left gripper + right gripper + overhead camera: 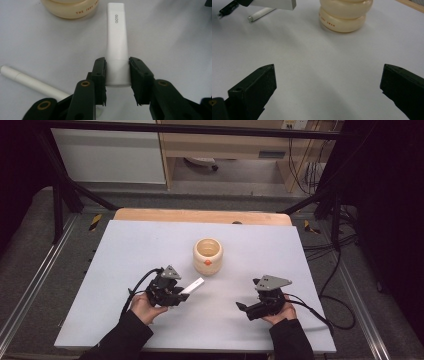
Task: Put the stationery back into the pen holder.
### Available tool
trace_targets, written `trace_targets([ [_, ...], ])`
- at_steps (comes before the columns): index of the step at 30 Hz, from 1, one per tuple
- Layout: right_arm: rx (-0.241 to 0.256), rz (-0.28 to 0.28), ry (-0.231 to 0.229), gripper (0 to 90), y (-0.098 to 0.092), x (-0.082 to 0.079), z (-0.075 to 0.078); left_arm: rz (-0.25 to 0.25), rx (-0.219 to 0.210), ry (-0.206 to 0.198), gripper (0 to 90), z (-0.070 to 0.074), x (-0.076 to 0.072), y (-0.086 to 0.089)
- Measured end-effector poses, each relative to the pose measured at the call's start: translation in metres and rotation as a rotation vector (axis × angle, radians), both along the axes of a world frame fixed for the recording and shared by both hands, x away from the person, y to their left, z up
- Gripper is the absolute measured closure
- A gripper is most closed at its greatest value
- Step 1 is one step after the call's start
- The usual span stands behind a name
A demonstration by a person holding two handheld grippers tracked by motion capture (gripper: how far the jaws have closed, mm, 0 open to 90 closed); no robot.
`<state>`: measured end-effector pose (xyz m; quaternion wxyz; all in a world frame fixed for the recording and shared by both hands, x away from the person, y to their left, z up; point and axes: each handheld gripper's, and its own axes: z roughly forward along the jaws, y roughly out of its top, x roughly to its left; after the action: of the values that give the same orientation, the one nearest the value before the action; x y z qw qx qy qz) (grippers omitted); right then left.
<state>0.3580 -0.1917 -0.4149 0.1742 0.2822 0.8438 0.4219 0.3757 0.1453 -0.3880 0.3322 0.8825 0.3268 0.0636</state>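
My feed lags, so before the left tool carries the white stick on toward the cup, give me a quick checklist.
1. Left tool shut on white stick: ok.
2. Stick gripped near one end, straight between the jaws: ok.
3. Cup upright, open on top: ok.
4. Right tool open, holding nothing, off to the side: ok.
5. White pen on the table beside the left tool, near the path: not ok.
6. Cup contents: cannot tell.

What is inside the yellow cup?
Seen from the high view, the yellow cup looks empty, with a pale inner wall showing. Its very bottom is partly hidden by the rim, so something small there cannot be ruled out.
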Motion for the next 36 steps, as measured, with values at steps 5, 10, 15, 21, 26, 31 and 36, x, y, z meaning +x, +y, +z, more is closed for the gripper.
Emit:
trace_targets([
  [5, -0.036, 0.029, -0.013, 1.1, 0.018, 0.001, 0.003, -0.012, -0.001, 0.006, 66.8, 0.002, 0.003, 0.007],
  [10, -0.083, 0.061, -0.037, 1.1, 0.034, 0.002, 0.007, -0.028, 0.005, 0.005, 66.8, 0.006, 0.005, 0.009],
  [15, -0.122, 0.093, -0.067, 1.1, 0.047, 0.002, 0.011, -0.044, 0.007, 0.002, 66.8, 0.012, 0.008, 0.007],
  [21, -0.169, 0.148, -0.112, 1.7, 0.06, -0.003, 0.013, -0.059, 0.012, -0.002, 66.8, 0.017, 0.009, 0.004],
  [26, -0.222, 0.174, -0.142, 1.7, 0.068, -0.006, 0.015, -0.079, 0.021, 0.004, 66.8, 0.019, 0.01, -0.002],
  [31, -0.251, 0.19, -0.164, 2.8, 0.074, -0.008, 0.016, -0.104, 0.035, 0.014, 66.8, 0.02, 0.011, -0.01],
  [36, -0.294, 0.212, -0.183, 2.9, 0.08, -0.007, 0.017, -0.132, 0.054, 0.02, 66.8, 0.023, 0.012, -0.019],
])
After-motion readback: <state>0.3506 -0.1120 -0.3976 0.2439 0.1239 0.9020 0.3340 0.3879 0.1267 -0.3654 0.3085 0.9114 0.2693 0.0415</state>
